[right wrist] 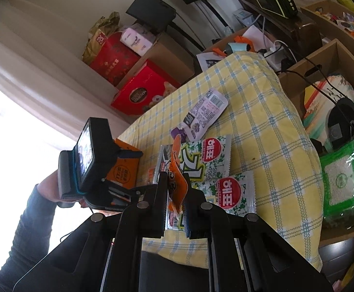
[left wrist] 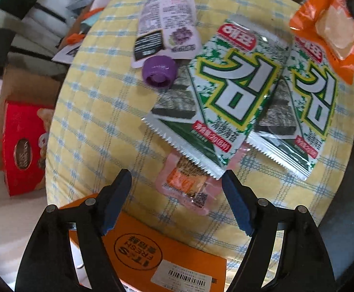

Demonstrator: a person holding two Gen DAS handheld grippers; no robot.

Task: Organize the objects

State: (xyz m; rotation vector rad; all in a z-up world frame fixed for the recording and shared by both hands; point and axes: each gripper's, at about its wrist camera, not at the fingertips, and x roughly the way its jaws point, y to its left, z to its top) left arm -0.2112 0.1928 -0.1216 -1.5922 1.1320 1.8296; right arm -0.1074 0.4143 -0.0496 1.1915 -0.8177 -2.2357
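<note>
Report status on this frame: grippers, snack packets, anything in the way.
Left gripper open, low over pink packet. Right gripper shut on orange packet, held up. Two seaweed packets overlap the pink one on the yellow pillow.

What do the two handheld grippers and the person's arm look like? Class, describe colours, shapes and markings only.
Left gripper: black angular linkage arms with round silver pivot pins, and fingers faced with blue ridged pads. Right gripper: the same black arms and silver pins. Seen from the right wrist view, the left unit carries a black boxy camera; the arm wears a dark grey sleeve.
</note>
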